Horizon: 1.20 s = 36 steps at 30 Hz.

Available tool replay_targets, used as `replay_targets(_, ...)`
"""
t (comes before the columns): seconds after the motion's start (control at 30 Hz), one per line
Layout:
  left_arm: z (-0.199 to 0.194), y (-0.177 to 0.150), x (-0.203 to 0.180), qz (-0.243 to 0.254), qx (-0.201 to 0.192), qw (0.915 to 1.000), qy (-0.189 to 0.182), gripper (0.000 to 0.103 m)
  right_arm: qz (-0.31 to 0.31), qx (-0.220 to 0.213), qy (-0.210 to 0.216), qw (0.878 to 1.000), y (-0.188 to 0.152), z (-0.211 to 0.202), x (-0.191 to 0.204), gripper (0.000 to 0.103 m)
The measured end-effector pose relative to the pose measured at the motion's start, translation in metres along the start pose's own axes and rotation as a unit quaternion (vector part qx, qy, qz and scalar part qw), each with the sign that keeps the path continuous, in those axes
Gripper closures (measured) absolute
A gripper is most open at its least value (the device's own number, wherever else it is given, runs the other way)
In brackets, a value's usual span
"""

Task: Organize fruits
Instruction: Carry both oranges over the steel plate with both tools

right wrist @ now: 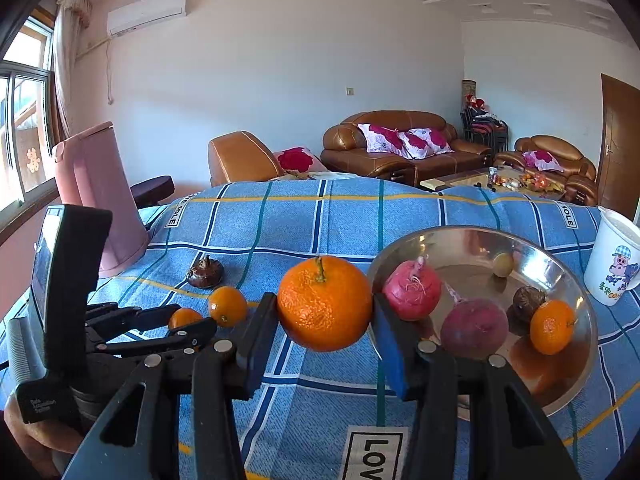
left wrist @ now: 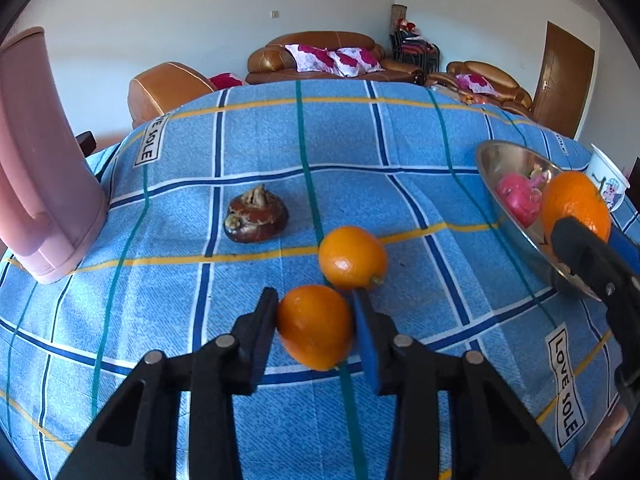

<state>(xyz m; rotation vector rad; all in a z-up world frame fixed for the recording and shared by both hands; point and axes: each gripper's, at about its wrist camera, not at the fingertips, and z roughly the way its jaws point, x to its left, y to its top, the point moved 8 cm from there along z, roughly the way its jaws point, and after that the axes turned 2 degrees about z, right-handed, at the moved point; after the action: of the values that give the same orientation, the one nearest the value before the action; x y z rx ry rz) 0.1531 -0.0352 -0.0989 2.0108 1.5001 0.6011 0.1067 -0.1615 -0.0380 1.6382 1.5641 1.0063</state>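
My left gripper [left wrist: 315,322] is shut on a small orange kumquat [left wrist: 315,327], just above the blue checked cloth. A second kumquat [left wrist: 353,257] lies just beyond it. My right gripper [right wrist: 325,322] is shut on a large orange [right wrist: 325,303] and holds it next to the left rim of a steel bowl [right wrist: 576,292]. The bowl holds pink radishes [right wrist: 412,290], a small orange [right wrist: 552,326] and a dark water chestnut [right wrist: 527,300]. In the left wrist view the right gripper [left wrist: 588,236] holds the orange [left wrist: 576,200] over the bowl [left wrist: 504,160].
A brown water chestnut [left wrist: 256,214] lies on the cloth to the far left. A pink upturned bin [left wrist: 40,160] stands at the left edge. A white printed cup [right wrist: 614,260] stands right of the bowl. Sofas stand beyond the table.
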Motion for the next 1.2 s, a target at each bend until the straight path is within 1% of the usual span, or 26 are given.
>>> replay_targets(0.13,-0.001,0.000,0.003,-0.009,-0.002,0.9999,-0.011,0.064,-0.005,-0.007,-0.004,1.000,0.002,-0.002,0.000,0.053)
replay_targets(0.2,-0.004,0.001,0.005,-0.014,-0.011,0.9998,-0.013,0.064,-0.009,-0.010,-0.008,1.000,0.002,-0.004,0.000,0.053)
replay_targets(0.3,-0.022,0.004,0.012,-0.034,-0.055,0.9977,-0.021,0.064,-0.011,-0.019,-0.012,1.000,0.004,-0.007,-0.001,0.053)
replay_targets(0.43,-0.053,0.008,0.021,-0.061,-0.128,0.9895,-0.027,0.064,-0.008,-0.029,-0.013,0.999,0.007,-0.011,-0.004,0.053)
replay_targets(0.5,-0.063,0.007,0.025,-0.072,-0.150,0.9858,-0.022,0.064,-0.007,-0.032,-0.013,0.999,0.008,-0.013,-0.006,0.053)
replay_targets(0.57,-0.069,0.007,0.027,-0.080,-0.164,0.9830,-0.024,0.064,-0.007,-0.035,-0.012,0.999,0.010,-0.015,-0.007,0.053)
replay_targets(0.67,-0.076,0.008,0.025,-0.083,-0.178,0.9805,-0.014,0.064,-0.010,-0.037,-0.016,0.999,0.010,-0.017,-0.012,0.053)
replay_targets(0.83,-0.084,0.009,0.015,-0.072,-0.194,0.9783,0.008,0.064,-0.018,-0.039,-0.036,0.998,0.010,-0.019,-0.024,0.053)
replay_targets(0.97,-0.084,0.009,0.002,-0.069,-0.196,0.9781,0.010,0.064,-0.023,-0.042,-0.050,0.998,0.011,-0.022,-0.039,0.053)
replay_targets(1.2,-0.084,0.014,-0.030,-0.053,-0.203,0.9777,0.000,0.064,-0.021,-0.043,-0.064,0.997,0.012,-0.027,-0.063,0.053)
